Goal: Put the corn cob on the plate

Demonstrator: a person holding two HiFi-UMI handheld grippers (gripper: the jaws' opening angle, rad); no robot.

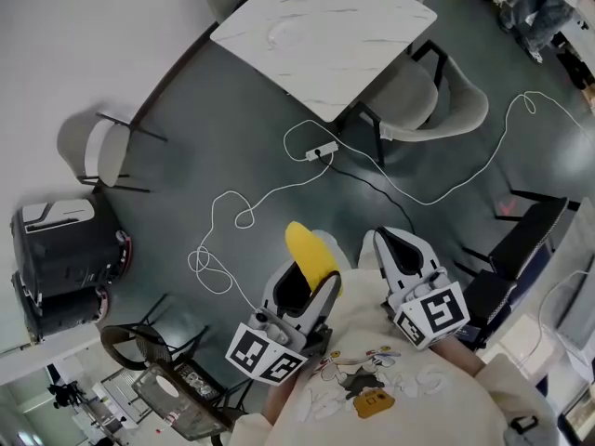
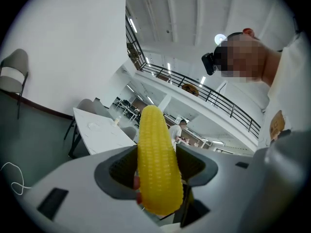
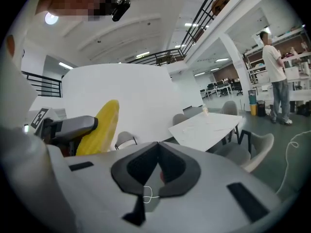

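A yellow corn cob (image 1: 310, 254) stands upright between the jaws of my left gripper (image 1: 311, 275), which is shut on it. The left gripper view shows the cob (image 2: 156, 164) filling the gap between the dark pads, tip up. My right gripper (image 1: 402, 249) is beside it, shut with nothing in it; its pads meet in the right gripper view (image 3: 158, 166), where the cob (image 3: 101, 127) shows at the left. Both grippers are held close to my body, over the floor. The white plate (image 1: 296, 32) lies far off on a white marble table (image 1: 363, 54).
Grey chairs (image 1: 437, 100) stand round the table, with another (image 1: 93, 147) by the wall. White cables and a power strip (image 1: 322, 151) lie on the dark floor between me and the table. A black appliance (image 1: 60, 263) sits at the left. A person (image 3: 274, 76) stands far away.
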